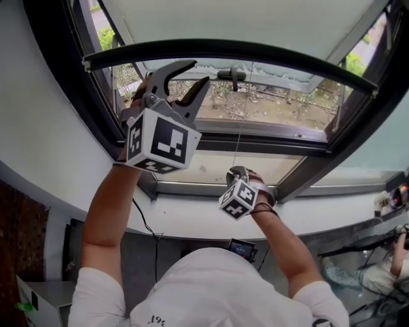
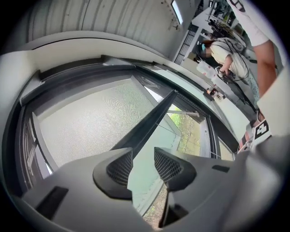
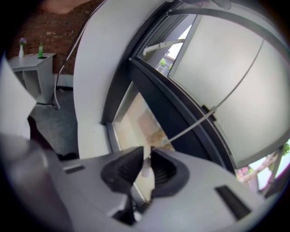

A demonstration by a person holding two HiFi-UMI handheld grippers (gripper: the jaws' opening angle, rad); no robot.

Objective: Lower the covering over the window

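Note:
The pale roller blind [image 1: 243,19] covers the upper window, and its dark bottom bar [image 1: 230,50] runs across the top of the head view. My left gripper [image 1: 199,71] is held up just under that bar, open, with nothing between its pads [image 2: 121,167]; the bar [image 2: 149,124] shows beyond the gap. A thin pull cord [image 1: 239,134] hangs from the bar down to my right gripper [image 1: 238,172], low by the sill. In the right gripper view the right gripper [image 3: 146,158] is shut on the cord [image 3: 190,127], with its small white end piece [image 3: 146,170] pinched between the pads.
Behind the blind an outward-opening window pane with a handle [image 1: 231,75] stands ajar. The white sill [image 1: 192,217] lies below. A black cable [image 1: 144,220] hangs down the wall. A white shelf [image 3: 31,63] holds a green bottle. A seated person [image 1: 383,271] is at the right.

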